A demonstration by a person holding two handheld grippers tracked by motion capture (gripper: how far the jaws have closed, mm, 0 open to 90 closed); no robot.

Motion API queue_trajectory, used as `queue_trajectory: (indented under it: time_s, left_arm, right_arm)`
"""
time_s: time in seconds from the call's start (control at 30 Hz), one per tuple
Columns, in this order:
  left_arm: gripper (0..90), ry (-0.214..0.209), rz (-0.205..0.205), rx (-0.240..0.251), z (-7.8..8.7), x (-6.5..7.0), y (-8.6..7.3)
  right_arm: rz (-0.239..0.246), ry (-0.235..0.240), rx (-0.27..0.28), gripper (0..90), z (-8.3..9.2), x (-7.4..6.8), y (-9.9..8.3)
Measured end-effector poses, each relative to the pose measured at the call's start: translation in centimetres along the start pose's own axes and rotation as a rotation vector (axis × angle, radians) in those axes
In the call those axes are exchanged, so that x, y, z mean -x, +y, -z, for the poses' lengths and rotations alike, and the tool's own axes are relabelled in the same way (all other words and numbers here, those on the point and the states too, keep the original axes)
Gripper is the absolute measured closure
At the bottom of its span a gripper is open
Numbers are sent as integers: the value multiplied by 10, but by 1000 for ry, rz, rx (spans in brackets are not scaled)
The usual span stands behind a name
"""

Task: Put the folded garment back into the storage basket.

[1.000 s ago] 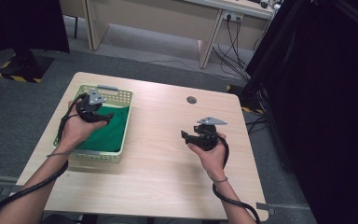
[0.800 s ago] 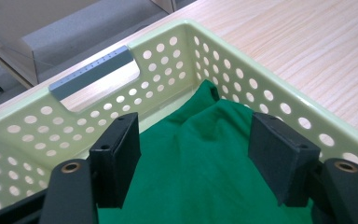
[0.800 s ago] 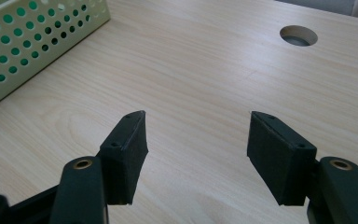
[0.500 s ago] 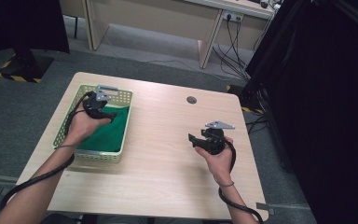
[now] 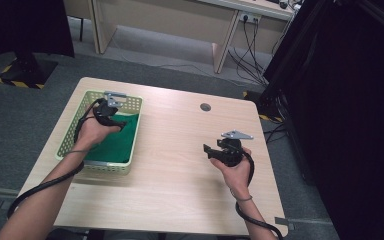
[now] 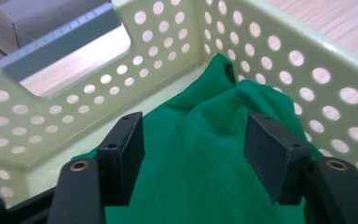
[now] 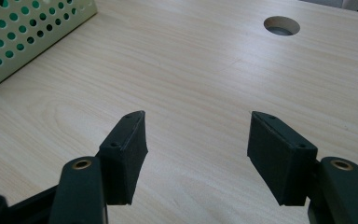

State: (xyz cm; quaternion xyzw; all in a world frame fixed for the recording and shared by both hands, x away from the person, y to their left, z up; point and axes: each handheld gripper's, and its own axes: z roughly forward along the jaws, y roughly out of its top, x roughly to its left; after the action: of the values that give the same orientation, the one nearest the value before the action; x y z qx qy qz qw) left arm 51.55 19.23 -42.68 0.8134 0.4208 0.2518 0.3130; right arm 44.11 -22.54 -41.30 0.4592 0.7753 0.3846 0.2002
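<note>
A green cloth (image 5: 114, 144) lies crumpled in a pale green perforated basket (image 5: 132, 131) on the left of the wooden table. My left gripper (image 5: 119, 124) dips into the basket's far end. In the left gripper view its jaws (image 6: 196, 126) stand open just above the cloth (image 6: 242, 98), with folds of it below the gap and neither pad pressing on it. These jaws have just been closing a little. My right gripper (image 5: 208, 149) hovers over bare table at the right. It is open, with nothing between its jaws (image 7: 196, 121).
The basket wall (image 6: 270, 51) rises close around the left jaws, with a handle cut-out at its far end. A round cable hole (image 5: 205, 107) sits in the table (image 5: 180, 190) near its far edge. The basket's corner (image 7: 18, 32) lies left of the right gripper.
The left hand has shifted slightly right and sunk lower into the basket, onto the cloth. The right hand has drifted a little to the right.
</note>
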Motion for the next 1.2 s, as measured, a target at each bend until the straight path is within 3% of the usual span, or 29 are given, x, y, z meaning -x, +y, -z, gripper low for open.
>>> queue_trajectory:
  time_s: [0.33,0.9,1.2]
  left_arm:
    - [433,-14,10,-55,-15,-3,-6]
    - [491,-24,11,-93,-25,-3,-4]
    - [608,-51,33,-111,-28,-2,-7]
  right_arm:
    - [2,-2,-1,377,0,-1,-2]
    - [-4,-6,-2,376,1,2,-6]
    - [-3,-4,-4,376,0,1,-7]
